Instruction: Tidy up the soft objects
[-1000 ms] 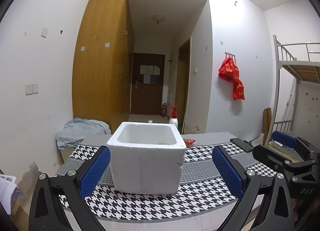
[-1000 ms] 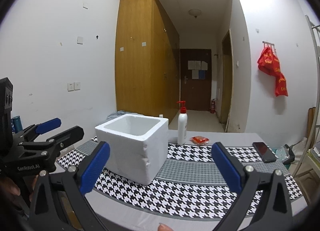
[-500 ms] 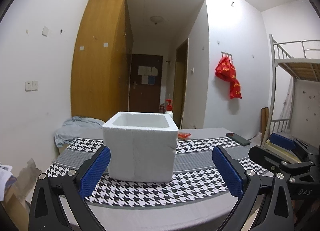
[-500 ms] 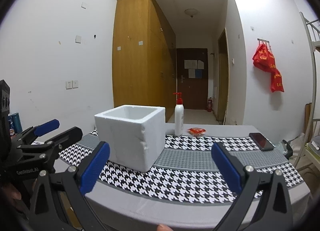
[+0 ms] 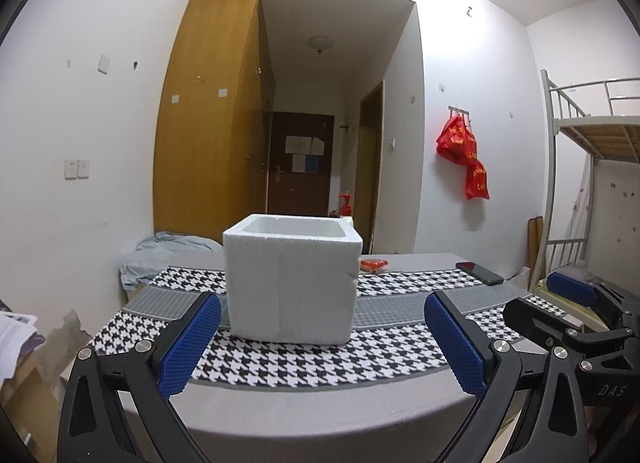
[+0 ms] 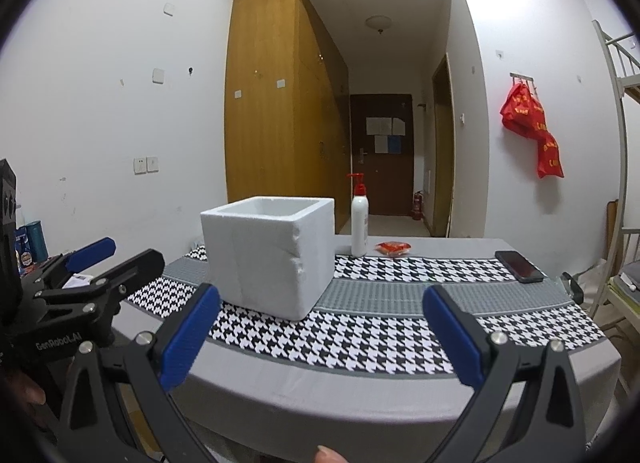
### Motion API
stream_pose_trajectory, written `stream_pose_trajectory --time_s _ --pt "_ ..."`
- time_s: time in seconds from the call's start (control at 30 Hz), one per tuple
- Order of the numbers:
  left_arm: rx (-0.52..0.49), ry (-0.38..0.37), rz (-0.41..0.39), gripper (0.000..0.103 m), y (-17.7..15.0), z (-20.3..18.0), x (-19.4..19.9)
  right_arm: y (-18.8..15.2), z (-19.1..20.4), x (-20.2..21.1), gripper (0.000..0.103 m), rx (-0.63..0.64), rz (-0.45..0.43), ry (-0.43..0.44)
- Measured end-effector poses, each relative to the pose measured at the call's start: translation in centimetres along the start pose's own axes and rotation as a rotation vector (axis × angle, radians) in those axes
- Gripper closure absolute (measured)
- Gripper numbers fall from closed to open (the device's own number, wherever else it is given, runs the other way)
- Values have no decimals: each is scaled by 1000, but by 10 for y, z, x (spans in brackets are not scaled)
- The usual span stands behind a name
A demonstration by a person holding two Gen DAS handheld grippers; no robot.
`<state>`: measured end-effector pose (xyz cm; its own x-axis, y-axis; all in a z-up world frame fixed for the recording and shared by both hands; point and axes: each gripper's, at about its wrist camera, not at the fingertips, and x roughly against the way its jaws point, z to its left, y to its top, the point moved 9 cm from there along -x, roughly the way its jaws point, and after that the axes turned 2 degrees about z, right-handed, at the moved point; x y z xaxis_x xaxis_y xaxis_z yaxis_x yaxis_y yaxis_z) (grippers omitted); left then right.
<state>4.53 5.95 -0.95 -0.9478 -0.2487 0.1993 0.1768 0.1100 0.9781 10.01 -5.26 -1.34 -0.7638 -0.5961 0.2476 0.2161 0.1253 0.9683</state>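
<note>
Both claws, the left gripper (image 5: 322,347) and right gripper (image 6: 320,343), have dropped lower and level with the desk (image 6: 360,395) near edge, jaws wide and empty, facing the foam box (image 5: 292,279) mid-desk, so sorting hasn't begun.

Grey table (image 6: 360,395) — houndstooth runner (image 6: 360,339), foam box (image 6: 272,251) on it.

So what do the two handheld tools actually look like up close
Both match: the left tool and right tool have black angular frames with silver bolts and textured blue finger pads. White lettering reads "GenRobot.AI" on the left tool's body and "DAS" on the right's.
</note>
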Motion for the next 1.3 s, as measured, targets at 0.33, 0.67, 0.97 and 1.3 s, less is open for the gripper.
stream_pose_trajectory --time_s 0.33,0.67,0.97,1.3 --pt "-42 33 -28 1 -3 -3 33 -5 13 32 0 2 -29 -15" --pt "-35 29 -25 1 -4 -1 29 -5 13 34 0 7 -39 -28" --pt "-44 29 -11 1 -8 -2 27 -13 11 28 0 0 -15 -28" --pt "-44 30 -17 1 -7 -2 29 -15 11 30 0 1 -19 -26"
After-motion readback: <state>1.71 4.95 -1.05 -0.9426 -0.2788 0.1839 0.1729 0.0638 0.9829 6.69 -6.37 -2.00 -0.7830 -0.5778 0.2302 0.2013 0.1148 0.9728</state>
